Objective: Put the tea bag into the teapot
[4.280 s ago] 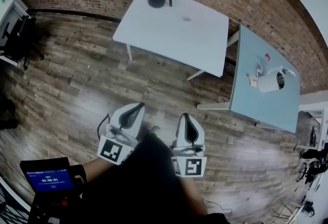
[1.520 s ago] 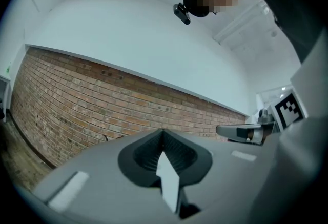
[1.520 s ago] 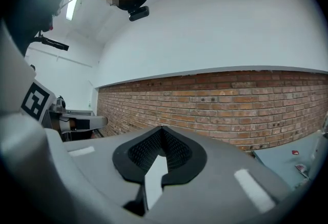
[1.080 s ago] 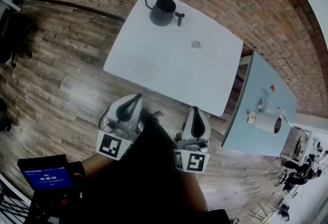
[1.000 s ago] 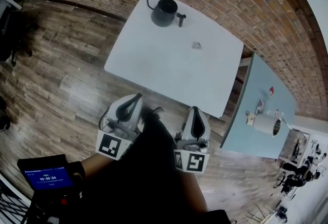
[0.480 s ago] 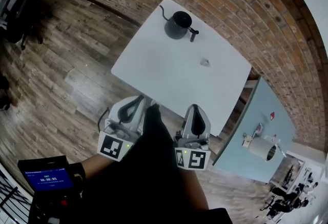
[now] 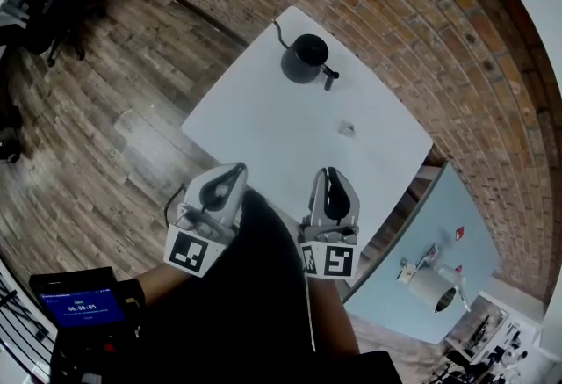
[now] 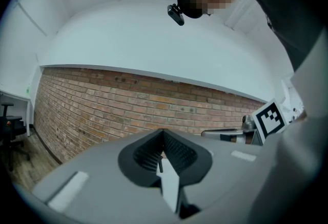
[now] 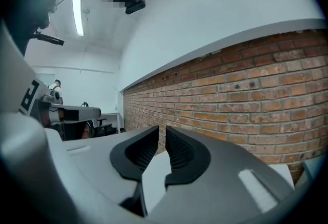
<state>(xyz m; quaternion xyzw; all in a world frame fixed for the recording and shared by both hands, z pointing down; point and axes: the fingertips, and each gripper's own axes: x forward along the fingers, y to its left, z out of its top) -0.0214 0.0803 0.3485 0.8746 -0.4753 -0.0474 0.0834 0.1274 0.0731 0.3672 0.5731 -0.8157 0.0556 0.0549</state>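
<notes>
1. Left gripper (image 7: pixel 233 171): jaws together, empty, short of the white table's (image 7: pixel 255 123) near edge.
2. Right gripper (image 7: pixel 328 173): jaws just opening, slightly apart, nothing between.
3. Tea bag (image 7: pixel 348 128): toward the table's right corner; likely light, limp, tearable; pinch gently by one edge.
4. Black gooseneck teapot (image 7: pixel 305 59): far corner, well apart from the bag.

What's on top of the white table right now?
On the white table: a black teapot near the far corner and a small tea bag lying apart from it. The teapot's inside is too dark to tell.
</notes>
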